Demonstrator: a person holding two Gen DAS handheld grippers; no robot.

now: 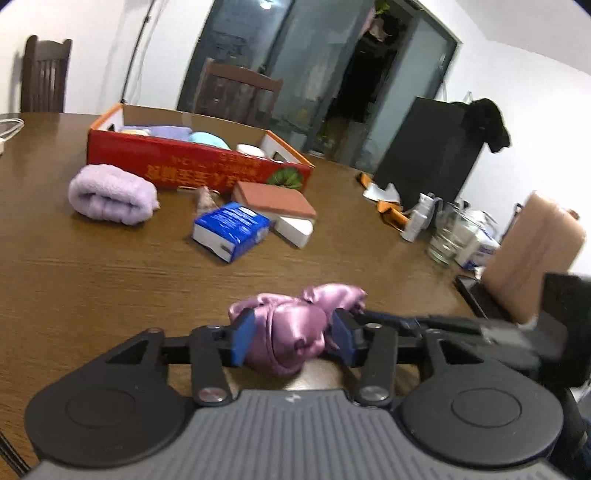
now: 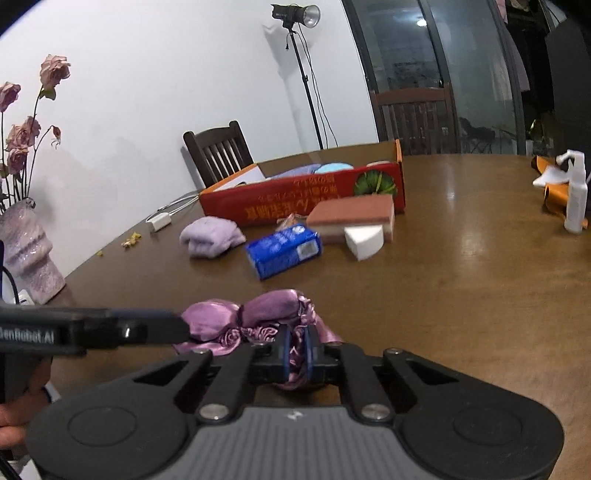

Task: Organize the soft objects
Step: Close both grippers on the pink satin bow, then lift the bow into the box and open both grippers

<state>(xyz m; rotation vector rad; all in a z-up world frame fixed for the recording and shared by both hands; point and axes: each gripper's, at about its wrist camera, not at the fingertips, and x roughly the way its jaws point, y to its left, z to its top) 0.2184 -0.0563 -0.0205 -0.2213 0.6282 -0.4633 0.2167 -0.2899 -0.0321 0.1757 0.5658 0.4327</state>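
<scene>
Table: brown wood-grain top (image 1: 110, 280), glossy, carrying everything here.
Room: white walls, dark wooden chairs (image 2: 218, 151) past the table's far edge, a studio lamp on a stand (image 2: 295, 16), dark glass doors (image 1: 295, 66).
Left gripper (image 1: 291, 339): blue pads stand partly apart, one on each side of a bunched pink satin cloth (image 1: 291, 332); both pads touch the cloth's flanks.
Right gripper (image 2: 297, 354): pads nearly together, pinching a thin fold of the same cloth (image 2: 273, 310).
Cloth: on the table right at both sets of fingertips, the rest heaped just ahead of them.
Ahead of the fingers: a blue packet (image 1: 231, 229), a brown-topped sponge block (image 1: 273, 201) resting on a white wedge (image 1: 295, 230), a rolled lilac towel (image 1: 110, 195) off to the left.
Farther ahead: a red cardboard box (image 1: 192, 166) holding soft items.
Right of the left fingers: a glass (image 1: 445, 236), a white bottle (image 1: 417, 218), a tan roll (image 1: 532, 251).
Left of the right fingers: a vase of dried roses (image 2: 29, 251).
In the way: nothing stands between the fingers and the cloth.
</scene>
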